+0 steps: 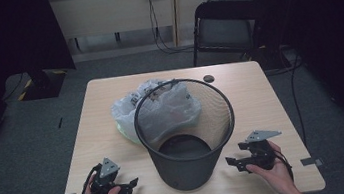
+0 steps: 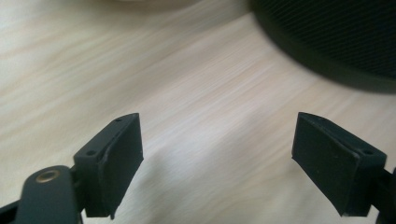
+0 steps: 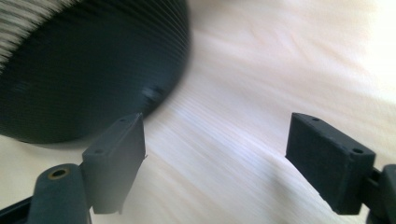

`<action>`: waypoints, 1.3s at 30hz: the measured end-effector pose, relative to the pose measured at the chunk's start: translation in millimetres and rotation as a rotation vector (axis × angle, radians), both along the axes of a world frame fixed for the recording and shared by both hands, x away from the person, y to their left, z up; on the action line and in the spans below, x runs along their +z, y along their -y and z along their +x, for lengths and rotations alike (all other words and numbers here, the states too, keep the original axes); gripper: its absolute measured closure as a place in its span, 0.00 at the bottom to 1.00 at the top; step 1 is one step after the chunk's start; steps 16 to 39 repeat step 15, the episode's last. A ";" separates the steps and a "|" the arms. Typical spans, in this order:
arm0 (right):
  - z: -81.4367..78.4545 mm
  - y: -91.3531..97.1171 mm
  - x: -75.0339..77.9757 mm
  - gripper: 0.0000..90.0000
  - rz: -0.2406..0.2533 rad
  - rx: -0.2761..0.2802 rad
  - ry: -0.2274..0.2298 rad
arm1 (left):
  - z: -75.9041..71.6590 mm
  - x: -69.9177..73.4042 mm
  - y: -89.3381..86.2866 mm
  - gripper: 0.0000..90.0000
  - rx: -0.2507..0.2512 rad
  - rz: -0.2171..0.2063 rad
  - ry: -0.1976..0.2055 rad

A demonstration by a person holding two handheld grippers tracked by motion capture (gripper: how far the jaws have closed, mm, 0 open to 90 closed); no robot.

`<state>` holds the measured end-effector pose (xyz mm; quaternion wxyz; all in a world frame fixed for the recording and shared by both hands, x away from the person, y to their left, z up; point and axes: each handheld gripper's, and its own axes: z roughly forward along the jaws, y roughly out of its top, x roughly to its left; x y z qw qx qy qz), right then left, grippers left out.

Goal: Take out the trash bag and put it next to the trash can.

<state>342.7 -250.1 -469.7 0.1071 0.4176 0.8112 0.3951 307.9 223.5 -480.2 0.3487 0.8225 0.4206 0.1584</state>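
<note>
A pale wood desk [image 1: 260, 95] stands on grey carpet. Near its middle sits a black mesh bin [image 1: 186, 135], upright and open at the top. Just behind the bin, toward its left, lies a crumpled clear plastic bag [image 1: 129, 110], touching the bin's wall. Behind the bin to the right, near the desk's far edge, is a small dark round disc [image 1: 208, 78]. The wood on either side of the bin is bare.

bin [image 1: 188, 160]: black mesh | bag [image 1: 134, 113]: translucent white | table [image 1: 271, 99]: pale woodgrain | fingers [image 2: 114, 163]: black
</note>
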 end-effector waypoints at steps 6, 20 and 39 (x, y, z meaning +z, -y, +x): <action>9.1 -3.0 -18.5 0.18 -0.136 -0.129 -0.037 | 7.4 -12.4 -0.5 0.17 0.002 0.057 -0.020; 12.2 -9.3 -25.5 0.12 -0.173 -0.198 0.034 | 16.8 -19.5 -1.2 0.00 0.009 0.043 -0.004; 12.2 -9.3 -25.5 0.12 -0.173 -0.198 0.034 | 16.8 -19.5 -1.2 0.00 0.009 0.043 -0.004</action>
